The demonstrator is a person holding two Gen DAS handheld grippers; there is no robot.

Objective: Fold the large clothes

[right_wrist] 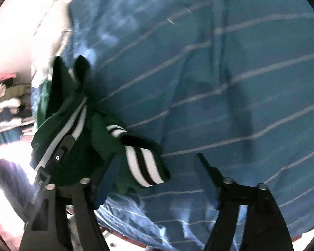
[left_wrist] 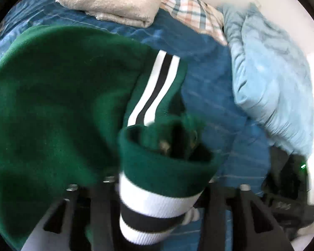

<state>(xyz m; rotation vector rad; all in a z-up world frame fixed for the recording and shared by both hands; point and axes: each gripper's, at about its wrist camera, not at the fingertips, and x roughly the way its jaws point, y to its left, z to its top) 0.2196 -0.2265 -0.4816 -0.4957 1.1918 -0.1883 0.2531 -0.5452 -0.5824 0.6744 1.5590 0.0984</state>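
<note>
Left wrist view – green sweater (left_wrist: 52,104) covers bedspread (left_wrist: 198,62); beige towel (left_wrist: 115,2) beyond.

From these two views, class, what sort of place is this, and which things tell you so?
Most likely a bedroom: a blue striped bedcover, a checked pillow and a folded beige towel lie together, with a green garment spread for folding.

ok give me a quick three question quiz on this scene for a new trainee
1. True or false: the green top lies on a red bedspread.
2. What lies folded beyond the top in the left wrist view? A) beige towel B) jeans C) yellow blanket
3. What colours are the stripes on the cuff?
Key: 1 false, the bedspread is blue; 2 A; 3 white and black.
</note>
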